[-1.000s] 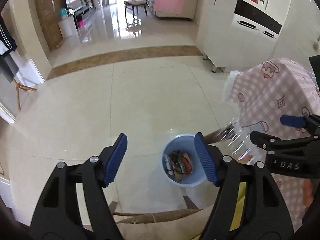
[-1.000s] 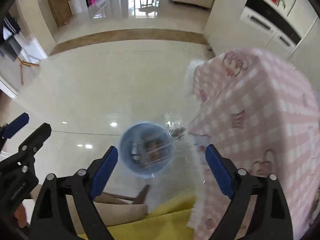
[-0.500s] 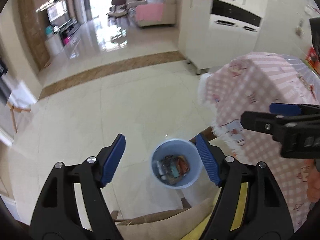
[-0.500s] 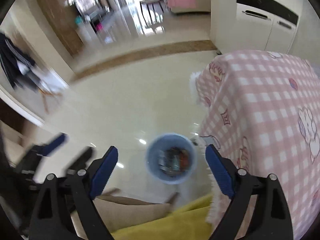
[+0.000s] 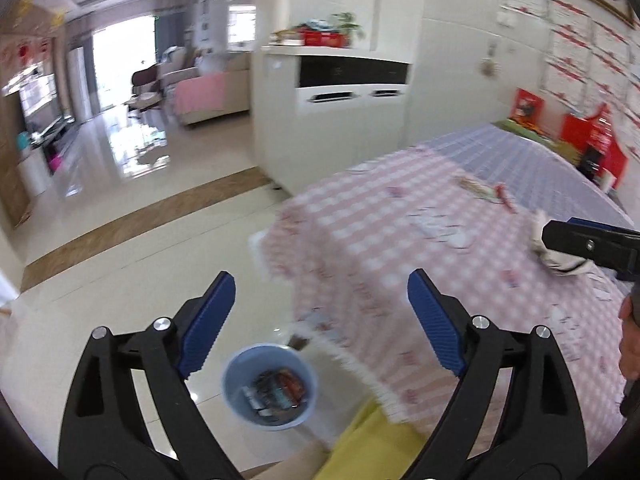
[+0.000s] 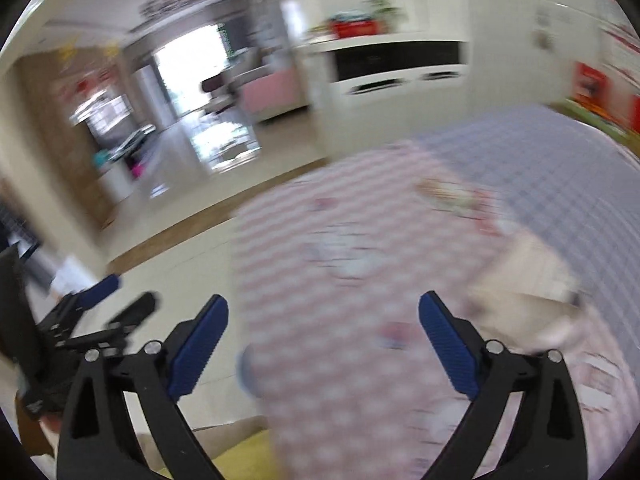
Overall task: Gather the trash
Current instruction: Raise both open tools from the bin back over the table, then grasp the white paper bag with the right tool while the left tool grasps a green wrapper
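Simply blurred table (image 5: pixel 460 248), unreadable wall notices (image 5: pixel 568 52).

The bin (image 5: pixel 270 388) stands on the floor (image 5: pixel 140 264) beside the table (image 5: pixel 460 280).

Open floor (image 5: pixel 132 264) lies left of the table (image 5: pixel 400 240); the bin (image 5: pixel 270 384) stands at its corner.
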Demonstrator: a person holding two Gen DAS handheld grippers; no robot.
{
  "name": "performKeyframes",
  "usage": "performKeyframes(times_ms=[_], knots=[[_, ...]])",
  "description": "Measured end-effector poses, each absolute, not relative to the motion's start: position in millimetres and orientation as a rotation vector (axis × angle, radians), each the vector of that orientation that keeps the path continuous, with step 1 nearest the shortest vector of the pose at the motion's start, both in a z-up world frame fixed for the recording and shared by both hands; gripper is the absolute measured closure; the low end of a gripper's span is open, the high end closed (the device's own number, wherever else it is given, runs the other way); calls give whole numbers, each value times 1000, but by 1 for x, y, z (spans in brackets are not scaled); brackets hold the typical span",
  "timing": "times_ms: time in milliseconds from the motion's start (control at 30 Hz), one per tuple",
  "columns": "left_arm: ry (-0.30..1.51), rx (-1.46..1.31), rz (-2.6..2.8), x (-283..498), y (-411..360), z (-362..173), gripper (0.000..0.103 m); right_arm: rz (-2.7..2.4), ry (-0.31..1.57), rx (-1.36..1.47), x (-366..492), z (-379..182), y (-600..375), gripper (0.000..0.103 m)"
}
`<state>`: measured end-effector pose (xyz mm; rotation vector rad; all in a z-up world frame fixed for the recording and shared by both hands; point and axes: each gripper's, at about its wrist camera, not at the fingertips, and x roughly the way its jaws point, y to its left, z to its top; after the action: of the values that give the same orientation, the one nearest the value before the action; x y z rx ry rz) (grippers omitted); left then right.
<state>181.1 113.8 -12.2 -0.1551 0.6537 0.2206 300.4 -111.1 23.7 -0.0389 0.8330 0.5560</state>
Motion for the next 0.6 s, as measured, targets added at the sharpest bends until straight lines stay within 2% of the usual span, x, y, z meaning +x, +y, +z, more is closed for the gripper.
performKeyframes(times_ms=[167, 267, 567, 600], knots=[[701, -121, 132, 205, 77, -14, 16, 426, 881, -30, 317, 0, -178, 8], [706, -114, 91, 211, 63, -17, 16, 357, 851, -165, 322, -13, -198, 8], [777, -119, 47, 226, 43, -31, 16, 354, 833, -438, 331, -59, -188, 9], [775, -126, 41, 227, 42, -31, 16, 336, 828, -483, 329, -64, -183, 14]])
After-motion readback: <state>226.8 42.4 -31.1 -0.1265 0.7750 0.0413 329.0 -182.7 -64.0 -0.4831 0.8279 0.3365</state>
